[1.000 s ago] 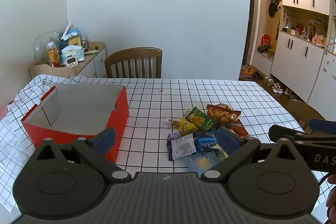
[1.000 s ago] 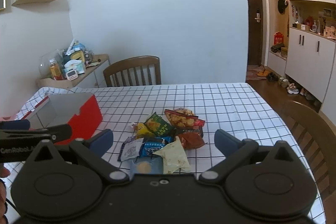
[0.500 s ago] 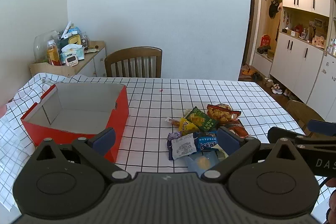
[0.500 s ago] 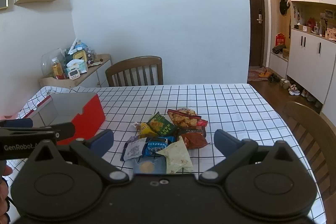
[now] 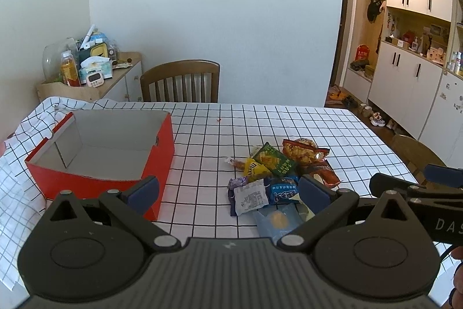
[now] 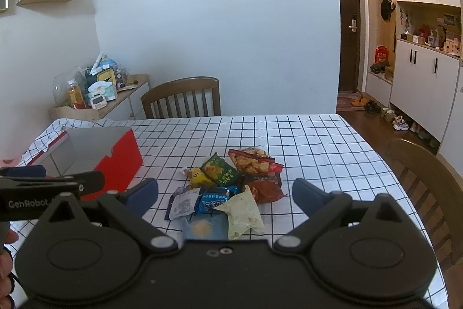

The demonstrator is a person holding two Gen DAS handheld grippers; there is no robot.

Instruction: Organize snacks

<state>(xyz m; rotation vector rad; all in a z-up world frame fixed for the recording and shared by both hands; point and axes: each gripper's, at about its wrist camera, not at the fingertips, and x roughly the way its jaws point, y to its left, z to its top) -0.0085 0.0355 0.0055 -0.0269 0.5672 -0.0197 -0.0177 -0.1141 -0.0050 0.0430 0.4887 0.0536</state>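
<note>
Only the right view shows the pale-green packet (image 6: pixel 244 212) whole; right hand-held gripper (image 6: pixel 225 193) closing on nothing, left hand-held gripper (image 5: pixel 228 190) spread wide, both tilted down over the table (image 6: pixel 318 141).

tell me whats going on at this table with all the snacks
A person holds a gripper in each hand over a checked tablecloth. The left gripper is open and empty; the right gripper has nothing between its fingers and its jaws are closing slightly. A heap of snack packets lies untouched, and the red cardboard box beside it holds nothing yet.
</note>
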